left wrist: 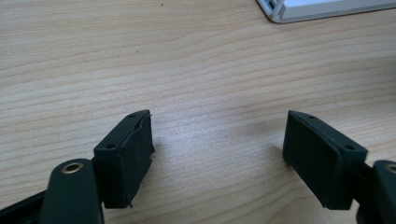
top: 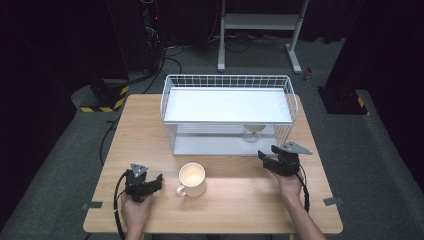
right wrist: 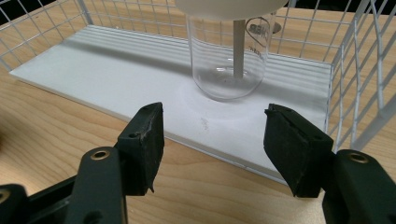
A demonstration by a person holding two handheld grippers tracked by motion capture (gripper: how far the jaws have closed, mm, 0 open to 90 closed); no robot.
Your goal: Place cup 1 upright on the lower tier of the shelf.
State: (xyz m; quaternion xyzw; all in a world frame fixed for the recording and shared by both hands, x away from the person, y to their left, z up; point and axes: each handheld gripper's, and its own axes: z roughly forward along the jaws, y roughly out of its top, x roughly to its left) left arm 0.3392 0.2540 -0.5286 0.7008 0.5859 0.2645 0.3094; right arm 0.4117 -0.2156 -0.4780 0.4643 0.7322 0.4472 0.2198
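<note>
A cream mug (top: 192,179) stands on the wooden table (top: 235,200), handle toward the front left. My left gripper (top: 156,181) rests just left of the mug, apart from it. Its jaws are open over bare wood in the left gripper view (left wrist: 218,130). My right gripper (top: 267,154) is at the front right corner of a white wire rack (top: 227,77). In the right gripper view (right wrist: 214,116) its jaws stand open with nothing between them. Ahead of them a clear glass beaker (right wrist: 229,60) stands on the rack's lower white shelf (right wrist: 116,70), with a white rod inside under a wide white top.
The rack takes up the far middle of the table and has an upper shelf (top: 227,105) over the lower one; the beaker (top: 252,134) is under it at the right. Wire sides (right wrist: 359,70) close the rack's right end. A rack corner (left wrist: 299,11) shows far ahead of the left gripper.
</note>
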